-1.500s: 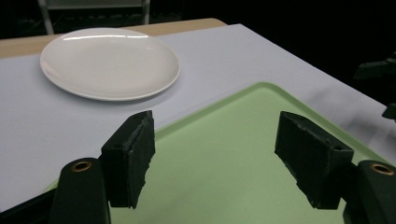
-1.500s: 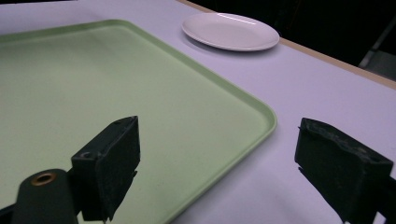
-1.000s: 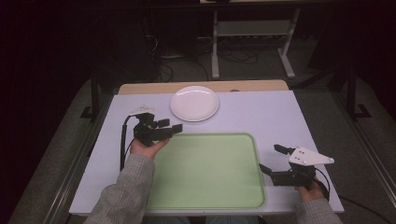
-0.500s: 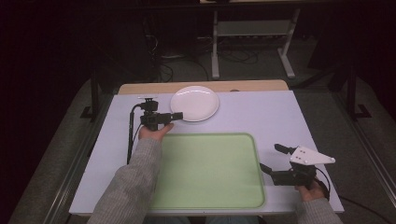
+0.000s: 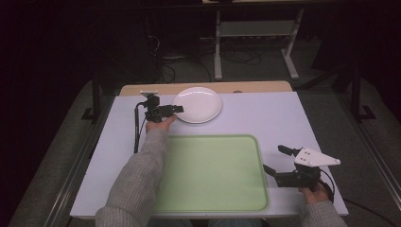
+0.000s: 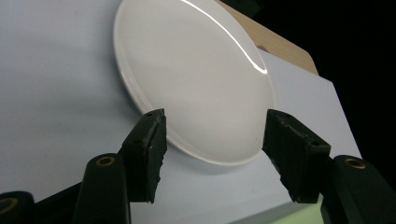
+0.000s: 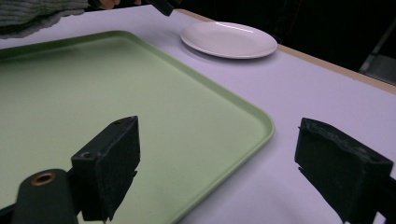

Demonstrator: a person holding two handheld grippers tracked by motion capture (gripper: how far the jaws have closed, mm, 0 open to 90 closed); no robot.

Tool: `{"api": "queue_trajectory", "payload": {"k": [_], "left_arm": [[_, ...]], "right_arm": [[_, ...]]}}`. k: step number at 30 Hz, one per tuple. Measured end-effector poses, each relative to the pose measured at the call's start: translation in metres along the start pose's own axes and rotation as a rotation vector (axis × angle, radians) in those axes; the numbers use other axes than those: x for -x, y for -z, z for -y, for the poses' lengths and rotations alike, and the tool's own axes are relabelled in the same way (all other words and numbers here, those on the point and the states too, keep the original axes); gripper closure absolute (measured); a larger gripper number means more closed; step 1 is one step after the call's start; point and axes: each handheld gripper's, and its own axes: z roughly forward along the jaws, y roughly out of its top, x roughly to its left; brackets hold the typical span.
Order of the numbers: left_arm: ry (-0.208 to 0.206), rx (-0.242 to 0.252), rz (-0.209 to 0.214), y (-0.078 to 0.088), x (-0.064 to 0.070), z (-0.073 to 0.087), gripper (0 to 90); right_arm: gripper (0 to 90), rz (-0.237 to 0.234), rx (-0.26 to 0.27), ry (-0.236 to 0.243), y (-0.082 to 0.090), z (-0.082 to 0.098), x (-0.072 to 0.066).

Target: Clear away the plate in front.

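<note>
plate [image 5: 197, 104]: one white plate, sitting flat at the far side of the table [image 5: 302, 118], just beyond the green tray [image 5: 213, 175] and not touching it. You can see it in the right gripper view too [image 7: 229, 39].

left gripper [image 5: 176, 109]: you've got it right at the plate's near-left rim. In the left gripper view [image 6: 212, 156] the rim edge sits between the fingers [image 6: 148, 149], which have just been closing in but aren't pressing on it yet, so nothing is held.

right gripper [image 5: 276, 159]: parked by the tray's right edge, fingers wide apart [image 7: 212, 163], holding nothing.

how the plate will handle: looks like glazed ceramic or similar, so my guess is stiff, a bit heavy for a rim grip, slick, and chippable if dropped. The shiny glare says slippery.

where to grab: take the rim, one finger under the lip and one on top. It lies flat, so getting under the edge is the fiddly part. Grip deep enough that it doesn't pivot out when you lift.

count: 1 plate, 1 tray, 2 grippers, 1 table.
</note>
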Motion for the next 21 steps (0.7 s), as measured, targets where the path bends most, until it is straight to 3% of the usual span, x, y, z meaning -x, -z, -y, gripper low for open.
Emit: {"api": "queue_trajectory", "payload": {"k": [9, 16, 21], "left_arm": [[0.137, 0.019, -0.086, -0.020, -0.014, 0.000, 40.2], [0.273, 0.024, -0.074, -0.031, -0.027, 0.000, 45.0], [0.328, 0.038, -0.058, -0.040, -0.029, 0.001, 47.4]], "right_arm": [[13.3, 0.004, 0.016, 0.000, 0.001, 0.000, 0.002], [13.3, -0.003, 0.020, -0.001, 0.002, 0.000, 0.003], [13.3, -0.005, 0.027, -0.007, 0.002, 0.000, 0.004]]}}
